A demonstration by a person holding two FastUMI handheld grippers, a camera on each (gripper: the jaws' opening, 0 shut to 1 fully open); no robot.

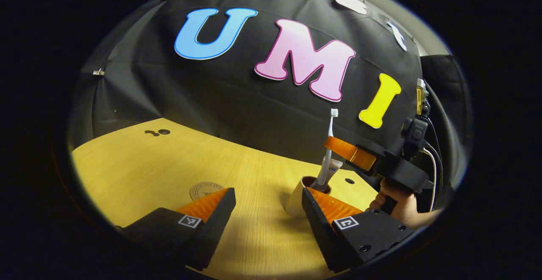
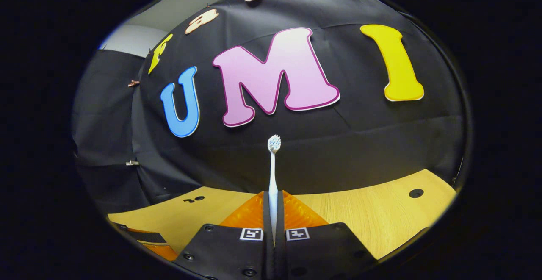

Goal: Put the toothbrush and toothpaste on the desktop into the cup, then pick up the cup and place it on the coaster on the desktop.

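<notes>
The right gripper (image 2: 273,218) has its two fingers closed flat against the handle of the toothbrush (image 2: 273,174), one on each side, with no gap visible beyond the handle itself. In the right gripper view the toothbrush stands upright between the fingers, bristle head at the top against the black booth wall (image 2: 360,144). In the left gripper view the same gripper (image 1: 338,146) enters from the right, held by a person's hand (image 1: 402,208), and grips the toothbrush (image 1: 329,144) partway up its handle. The lower end of the toothbrush is inside the cup (image 1: 298,197), beside the toothpaste (image 1: 332,167), whose upper end projects above the rim. The cup stands upright on the wooden desktop (image 1: 169,161), near a small dark hole (image 1: 349,181) in the board. The left gripper (image 1: 269,206) has its jaws wide open and holds nothing; bare desktop shows between its fingers. Its right-hand finger (image 1: 326,210) sits just in front of the cup and hides part of the cup wall; whether it touches the cup cannot be told. A round, flat coaster (image 1: 205,190) lies on the desktop just beyond the other finger (image 1: 209,203), which covers part of it. The coaster is well apart from the cup.
</notes>
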